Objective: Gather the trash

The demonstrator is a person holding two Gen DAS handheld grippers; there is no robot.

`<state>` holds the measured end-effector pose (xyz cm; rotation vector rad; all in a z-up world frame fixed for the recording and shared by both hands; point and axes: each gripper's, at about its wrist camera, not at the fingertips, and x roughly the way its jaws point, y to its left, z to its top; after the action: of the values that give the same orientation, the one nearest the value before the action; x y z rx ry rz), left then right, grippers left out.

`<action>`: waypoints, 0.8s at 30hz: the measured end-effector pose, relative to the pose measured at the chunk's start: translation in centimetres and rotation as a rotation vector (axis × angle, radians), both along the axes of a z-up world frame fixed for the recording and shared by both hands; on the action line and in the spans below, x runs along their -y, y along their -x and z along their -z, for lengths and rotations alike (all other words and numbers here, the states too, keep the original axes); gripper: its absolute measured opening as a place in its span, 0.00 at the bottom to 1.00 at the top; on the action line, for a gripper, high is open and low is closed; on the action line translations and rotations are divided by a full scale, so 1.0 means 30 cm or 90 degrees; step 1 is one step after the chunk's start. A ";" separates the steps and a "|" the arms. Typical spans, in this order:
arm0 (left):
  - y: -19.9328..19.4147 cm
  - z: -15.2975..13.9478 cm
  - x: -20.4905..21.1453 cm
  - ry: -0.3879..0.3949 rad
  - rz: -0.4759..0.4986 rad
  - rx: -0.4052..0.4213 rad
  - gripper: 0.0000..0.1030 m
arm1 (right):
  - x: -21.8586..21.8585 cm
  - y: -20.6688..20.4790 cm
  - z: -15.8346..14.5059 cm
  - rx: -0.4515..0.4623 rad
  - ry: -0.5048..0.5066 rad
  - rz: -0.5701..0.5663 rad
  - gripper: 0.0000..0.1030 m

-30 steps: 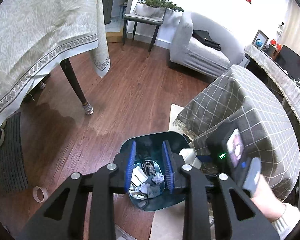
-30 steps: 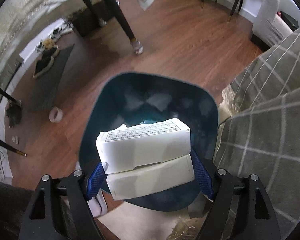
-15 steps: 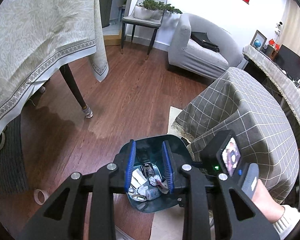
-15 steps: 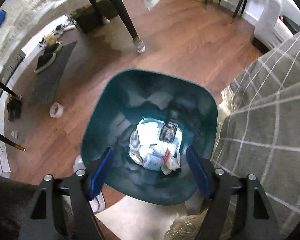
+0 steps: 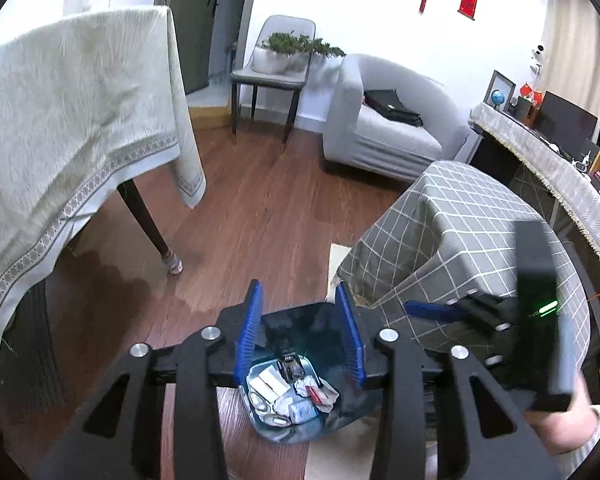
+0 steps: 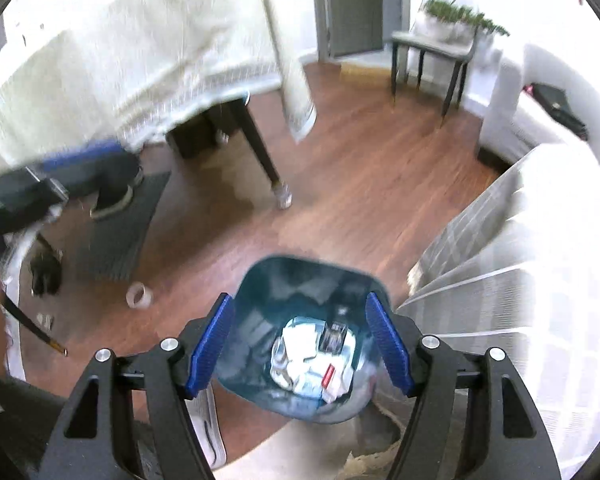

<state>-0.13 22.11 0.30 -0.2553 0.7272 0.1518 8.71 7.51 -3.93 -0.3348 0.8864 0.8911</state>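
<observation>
Both gripper sets (image 5: 300,344) (image 6: 298,346) empty above bin (image 6: 260,280)

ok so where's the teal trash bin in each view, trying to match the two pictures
Left wrist view: the teal trash bin sits low in the centre, framed between the left claw's blue pads, partly hidden by them.
Right wrist view: the bin is low and just right of centre, between the right claw's open pads, trash visible inside.
Shared landmark: the dark table leg under the pale tablecloth, up and left of the bin in both.

Bright, fisheye-warped; right view motion-blurred
</observation>
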 end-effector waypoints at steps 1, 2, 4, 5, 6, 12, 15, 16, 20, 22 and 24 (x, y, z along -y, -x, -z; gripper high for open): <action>0.000 -0.003 0.002 -0.003 -0.004 0.000 0.40 | 0.021 -0.001 -0.027 0.013 -0.007 0.009 0.65; 0.005 -0.007 0.010 -0.015 -0.010 0.001 0.41 | 0.040 -0.002 -0.046 0.021 -0.013 0.017 0.64; 0.019 -0.015 0.027 -0.034 -0.013 0.014 0.56 | 0.097 -0.001 -0.096 0.043 -0.034 0.040 0.63; 0.031 -0.019 0.036 -0.034 -0.014 0.023 0.60 | 0.125 0.001 -0.117 0.054 -0.042 0.053 0.61; 0.042 -0.021 0.040 -0.030 -0.018 0.027 0.66 | 0.160 0.006 -0.143 0.070 -0.047 0.072 0.61; 0.137 -0.035 0.125 -0.033 -0.042 0.039 0.81 | 0.365 0.047 -0.224 0.112 -0.075 0.156 0.62; 0.200 -0.070 0.188 -0.051 -0.055 0.066 0.88 | 0.468 0.074 -0.232 0.118 -0.081 0.200 0.62; 0.215 -0.077 0.201 -0.054 -0.056 0.069 0.92 | 0.499 0.087 -0.235 0.123 -0.079 0.213 0.62; 0.263 -0.099 0.272 -0.077 -0.052 0.071 0.93 | 0.632 0.131 -0.248 0.128 -0.084 0.269 0.79; 0.281 -0.098 0.290 -0.078 -0.057 0.074 0.93 | 0.705 0.150 -0.252 0.127 -0.087 0.300 0.85; 0.298 -0.095 0.302 -0.076 -0.056 0.082 0.94 | 0.754 0.164 -0.254 0.129 -0.083 0.320 0.88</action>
<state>-9.07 13.05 3.14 -0.1821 0.5775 0.2598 3.77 -15.12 3.69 -0.0776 0.6766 0.4371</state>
